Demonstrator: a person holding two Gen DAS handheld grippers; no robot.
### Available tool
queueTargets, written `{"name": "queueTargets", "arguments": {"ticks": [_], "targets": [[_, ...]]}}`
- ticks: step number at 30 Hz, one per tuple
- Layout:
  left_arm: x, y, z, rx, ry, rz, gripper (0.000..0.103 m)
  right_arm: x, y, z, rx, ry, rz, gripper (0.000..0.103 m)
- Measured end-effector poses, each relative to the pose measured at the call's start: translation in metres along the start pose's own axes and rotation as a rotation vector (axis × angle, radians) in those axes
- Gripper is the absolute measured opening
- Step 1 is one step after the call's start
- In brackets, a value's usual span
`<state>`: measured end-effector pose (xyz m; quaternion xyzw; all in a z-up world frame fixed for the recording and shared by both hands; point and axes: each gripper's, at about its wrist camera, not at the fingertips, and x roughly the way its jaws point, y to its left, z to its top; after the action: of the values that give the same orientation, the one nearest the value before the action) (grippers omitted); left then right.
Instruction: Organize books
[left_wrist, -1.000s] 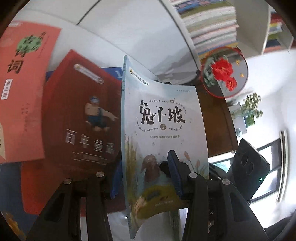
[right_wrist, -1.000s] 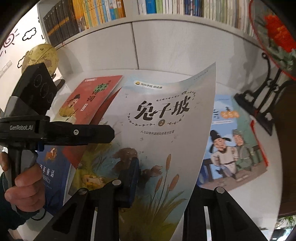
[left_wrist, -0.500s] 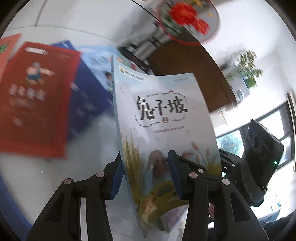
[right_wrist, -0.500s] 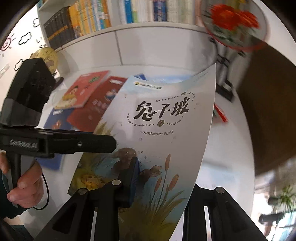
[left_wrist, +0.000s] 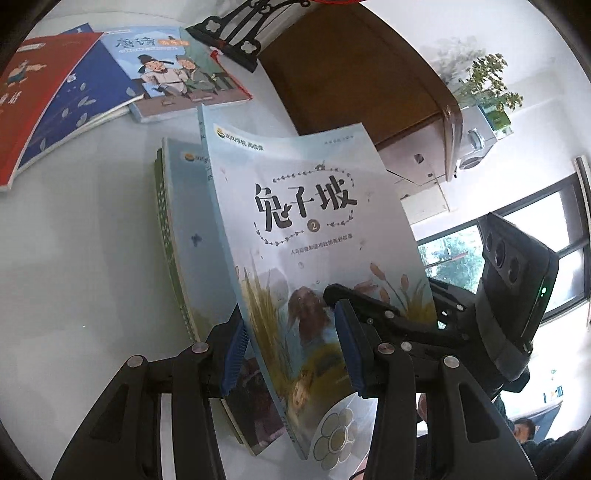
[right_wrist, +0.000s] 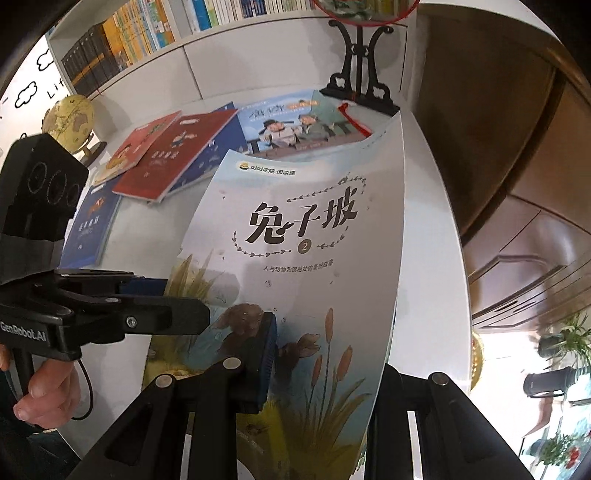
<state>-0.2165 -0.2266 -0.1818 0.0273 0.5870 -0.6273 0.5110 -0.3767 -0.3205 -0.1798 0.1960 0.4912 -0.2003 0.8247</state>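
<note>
left wrist view shows your left gripper (left_wrist: 291, 350) pinching the lower spine edge of the pale blue rabbit book (left_wrist: 314, 236), held tilted just above a small stack (left_wrist: 173, 236) of matching books on the white bench (left_wrist: 74, 258). your right gripper (right_wrist: 325, 354) is clamped on the same book's bottom edge. i'd judge you're partway: the stack is begun, this book isn't down yet, and the red book (right_wrist: 177, 155), dark blue book (right_wrist: 90, 225) and poetry book (right_wrist: 291, 125) lie scattered behind.

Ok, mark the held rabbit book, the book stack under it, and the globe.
rabbit book (left_wrist: 306, 206): left wrist view, on the cover title.
book stack (left_wrist: 184, 236): left wrist view, on the top cover's bare left part.
globe (right_wrist: 72, 120): right wrist view, on the sphere.
</note>
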Motion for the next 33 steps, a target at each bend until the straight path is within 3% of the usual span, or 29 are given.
{"name": "queueTargets", "arguments": {"ticks": [13,21,26,28,33], "targets": [[-0.001,0.015,-0.003,-0.062,0.007,0.012,0.042,0.02,-0.015,0.003,0.101,0.031,0.116,0.031],[-0.025,0.016,-0.002,-0.06,-0.035,0.092,0.042,0.02,-0.017,0.007,0.097,0.025,0.113,0.034],[-0.024,0.011,-0.008,-0.052,-0.029,0.117,0.042,0.021,-0.016,0.009,0.085,0.051,0.09,0.038],[-0.019,0.011,-0.009,-0.049,-0.01,0.133,0.042,0.019,-0.016,0.007,0.07,0.074,0.055,0.051],[-0.007,0.009,-0.017,-0.059,0.055,0.153,0.042,0.002,-0.027,-0.006,0.045,0.103,-0.063,0.052]]}}
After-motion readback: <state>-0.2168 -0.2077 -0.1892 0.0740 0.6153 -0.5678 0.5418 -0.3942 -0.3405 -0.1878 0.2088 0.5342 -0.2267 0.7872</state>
